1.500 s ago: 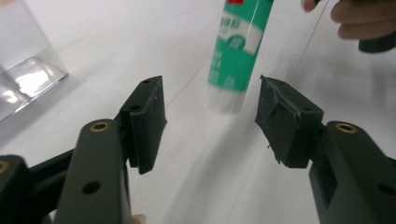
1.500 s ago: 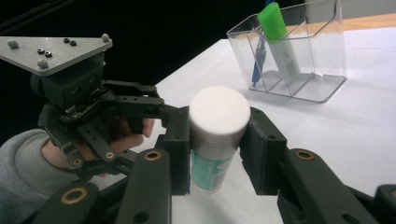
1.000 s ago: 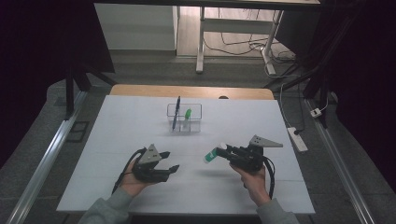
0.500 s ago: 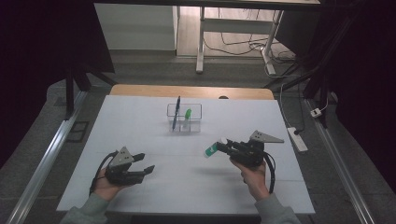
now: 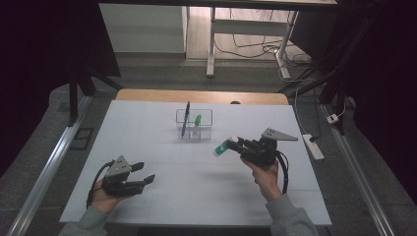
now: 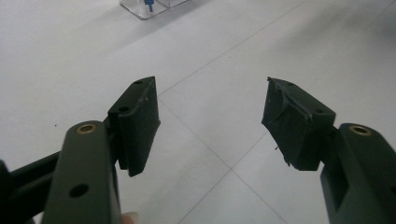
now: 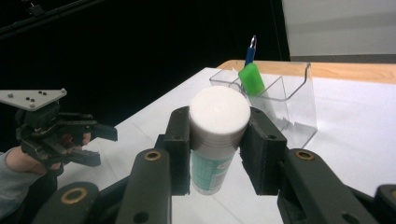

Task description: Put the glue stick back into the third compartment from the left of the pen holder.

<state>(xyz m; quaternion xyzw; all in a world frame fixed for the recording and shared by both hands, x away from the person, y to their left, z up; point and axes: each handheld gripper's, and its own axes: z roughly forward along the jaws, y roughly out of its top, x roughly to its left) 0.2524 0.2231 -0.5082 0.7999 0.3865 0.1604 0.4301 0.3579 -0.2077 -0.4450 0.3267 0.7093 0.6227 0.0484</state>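
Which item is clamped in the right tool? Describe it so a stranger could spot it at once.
Start at the white table, then find the clear plastic organiser box near its far edge. Nearer and to the right, the right tool grips a teal-and-white cylindrical tube with a flat white cap. Unlike the green-capped marker and the blue pen, it is outside the box.

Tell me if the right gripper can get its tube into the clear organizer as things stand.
Probably yes. The right gripper is shut on the tube, and bare table lies between it and the organizer. A blue pen and a green marker stand inside, but the right-hand compartment looks free.
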